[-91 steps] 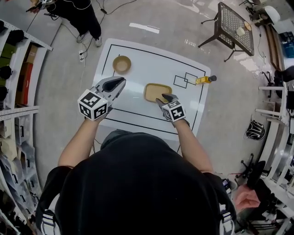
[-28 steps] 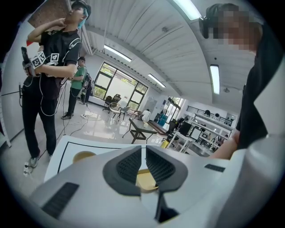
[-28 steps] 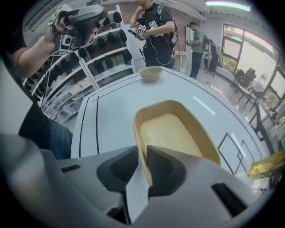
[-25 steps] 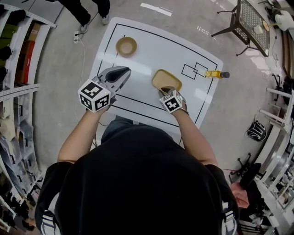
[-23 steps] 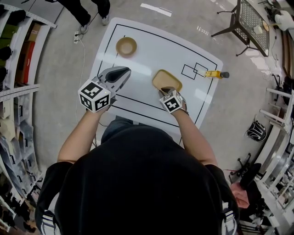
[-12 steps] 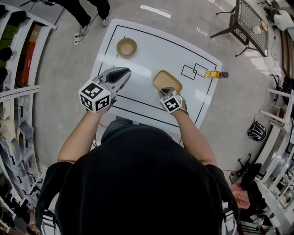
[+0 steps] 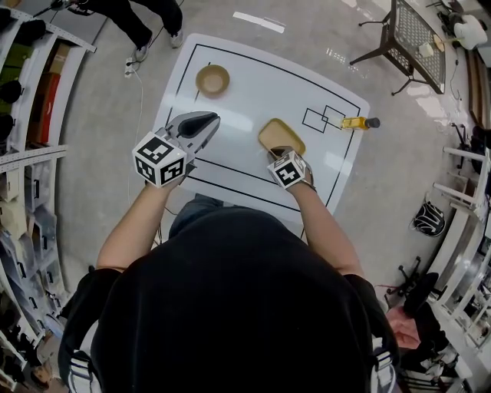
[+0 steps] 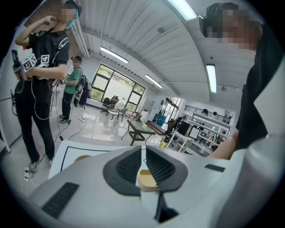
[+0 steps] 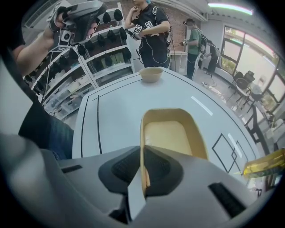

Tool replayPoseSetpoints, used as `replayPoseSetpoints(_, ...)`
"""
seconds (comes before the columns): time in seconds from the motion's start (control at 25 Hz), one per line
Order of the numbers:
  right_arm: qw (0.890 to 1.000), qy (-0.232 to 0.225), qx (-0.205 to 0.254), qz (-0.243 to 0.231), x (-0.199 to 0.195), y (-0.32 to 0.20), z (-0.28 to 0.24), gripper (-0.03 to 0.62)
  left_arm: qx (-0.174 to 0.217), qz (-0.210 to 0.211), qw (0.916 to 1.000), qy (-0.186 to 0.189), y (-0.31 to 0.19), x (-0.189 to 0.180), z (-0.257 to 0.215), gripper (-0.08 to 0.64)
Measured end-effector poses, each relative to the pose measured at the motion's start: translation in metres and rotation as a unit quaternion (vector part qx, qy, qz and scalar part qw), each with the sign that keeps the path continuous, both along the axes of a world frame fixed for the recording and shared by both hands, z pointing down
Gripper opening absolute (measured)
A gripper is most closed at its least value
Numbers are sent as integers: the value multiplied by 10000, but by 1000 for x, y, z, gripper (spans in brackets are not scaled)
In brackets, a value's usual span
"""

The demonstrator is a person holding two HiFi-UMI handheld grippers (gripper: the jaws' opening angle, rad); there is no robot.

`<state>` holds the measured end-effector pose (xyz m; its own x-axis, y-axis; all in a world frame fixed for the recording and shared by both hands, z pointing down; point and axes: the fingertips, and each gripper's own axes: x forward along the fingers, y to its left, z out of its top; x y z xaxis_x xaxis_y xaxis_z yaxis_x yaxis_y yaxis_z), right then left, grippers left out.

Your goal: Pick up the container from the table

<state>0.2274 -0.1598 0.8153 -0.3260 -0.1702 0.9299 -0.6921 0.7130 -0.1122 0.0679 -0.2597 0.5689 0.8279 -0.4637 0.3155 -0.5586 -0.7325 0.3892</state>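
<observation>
A tan rectangular container (image 7: 281, 135) lies on the white table (image 7: 253, 84), right of the middle. My right gripper (image 7: 280, 151) points steeply down at its near end. In the right gripper view the container's (image 9: 171, 133) near wall stands between the jaws of my right gripper (image 9: 143, 149), which are closing, and both pads lie against it. My left gripper (image 7: 209, 117) hovers over the table's near left, away from the container, its jaws together with nothing between them. In the left gripper view the container (image 8: 146, 178) shows beyond the left gripper (image 8: 143, 153).
A round tan bowl (image 7: 212, 80) sits at the table's far left corner. A yellow bottle (image 7: 354, 122) lies at the right edge by outlined squares. Shelves (image 7: 23, 115) line the left side. A black mesh side table (image 7: 414, 38) and a person (image 7: 138, 15) are beyond.
Since the oldest frame my right gripper has settled over the container's near wall. Over the last second both hands have stayed put and only the head view has shifted slightly.
</observation>
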Motion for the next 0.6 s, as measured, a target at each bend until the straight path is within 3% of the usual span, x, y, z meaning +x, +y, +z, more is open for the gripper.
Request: replayPoseSetpoints(0.6, 9998, 89, 132, -77, -5, 4, -21, 20, 188, 123, 9997, -12, 7, -7, -19, 34)
